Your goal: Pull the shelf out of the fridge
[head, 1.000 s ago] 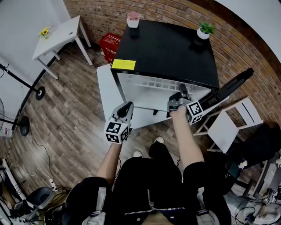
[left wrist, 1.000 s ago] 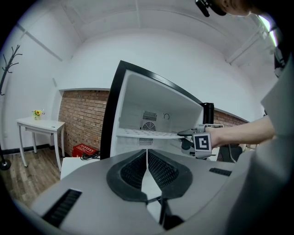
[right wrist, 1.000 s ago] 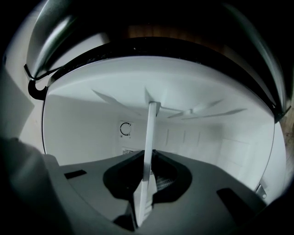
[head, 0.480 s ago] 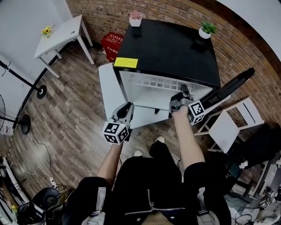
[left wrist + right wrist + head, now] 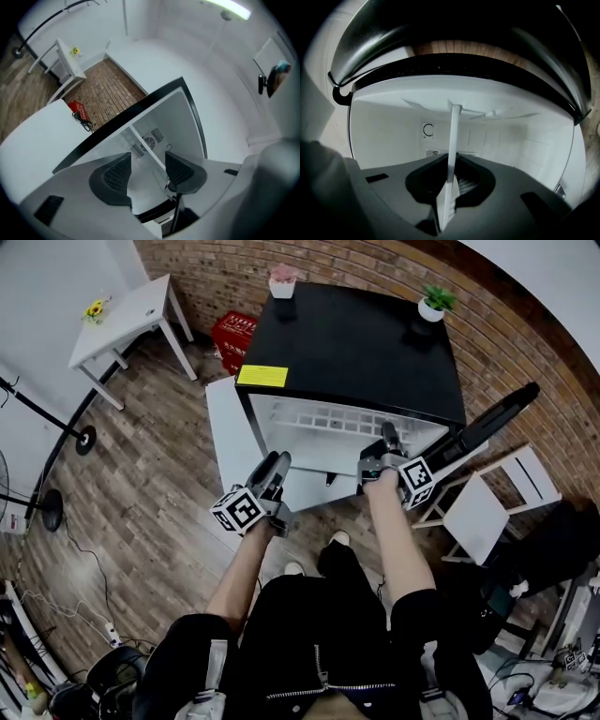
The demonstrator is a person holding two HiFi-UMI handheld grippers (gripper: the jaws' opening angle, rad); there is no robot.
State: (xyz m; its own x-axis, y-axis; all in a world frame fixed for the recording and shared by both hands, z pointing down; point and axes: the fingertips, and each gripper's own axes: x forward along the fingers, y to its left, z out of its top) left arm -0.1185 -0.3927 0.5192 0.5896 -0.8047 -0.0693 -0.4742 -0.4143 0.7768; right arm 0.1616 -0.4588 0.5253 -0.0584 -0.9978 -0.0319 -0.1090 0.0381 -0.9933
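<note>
The black fridge (image 5: 366,343) stands open in front of me, and its white grid shelf (image 5: 328,418) shows inside. My right gripper (image 5: 387,442) reaches into the opening. In the right gripper view it (image 5: 450,187) is shut on the shelf's thin white front edge (image 5: 452,140), which runs upright between the pads. My left gripper (image 5: 272,474) hovers at the fridge's front left, apart from the shelf. Its jaws are opening, and in the left gripper view nothing lies between the pads of the left gripper (image 5: 147,171). Beyond them is the white fridge interior (image 5: 150,136).
A white panel (image 5: 225,427) lies left of the fridge. A long black panel (image 5: 492,423) sticks out at its right, above a white folding chair (image 5: 483,507). Two potted plants (image 5: 282,282) (image 5: 434,304) stand on top. A red crate (image 5: 234,334) and white table (image 5: 131,310) are behind.
My left gripper has tilted and moved up toward the fridge front, and its jaws have gone from closed to apart. The right gripper keeps its hold on the shelf edge.
</note>
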